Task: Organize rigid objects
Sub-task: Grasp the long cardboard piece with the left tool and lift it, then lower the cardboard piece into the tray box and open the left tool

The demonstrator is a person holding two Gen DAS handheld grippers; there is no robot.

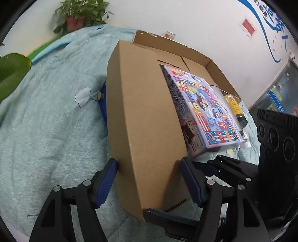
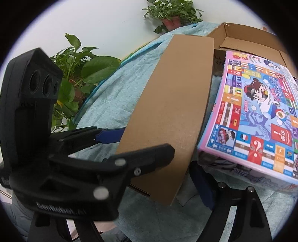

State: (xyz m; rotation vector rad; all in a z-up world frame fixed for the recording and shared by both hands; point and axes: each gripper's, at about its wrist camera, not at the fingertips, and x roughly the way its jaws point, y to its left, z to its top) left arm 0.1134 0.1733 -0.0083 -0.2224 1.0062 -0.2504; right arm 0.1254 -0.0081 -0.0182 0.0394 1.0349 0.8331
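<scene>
A shallow cardboard box (image 1: 195, 61) lies open on a counter draped in a pale teal quilt (image 1: 55, 111), and its long brown lid flap (image 1: 145, 119) stands up toward the camera. The left hand-held gripper (image 1: 149, 167) straddles the near end of that flap, one blue pad (image 1: 107, 182) at 8 o'clock touching the outer face, the other at 4 o'clock just beside the inner face; whether the pads truly pinch the cardboard I cannot tell. A colourful board game box (image 1: 203, 109) rests tilted inside the carton at 2 o'clock, with a yellow-labelled bottle (image 1: 235, 109) just beyond it. From the right wrist view, the right hand-held gripper (image 2: 193, 186) is spread, nothing visibly between its fingers, near the game box's near corner. A potted plant (image 1: 80, 13) stands at 11 o'clock.
</scene>
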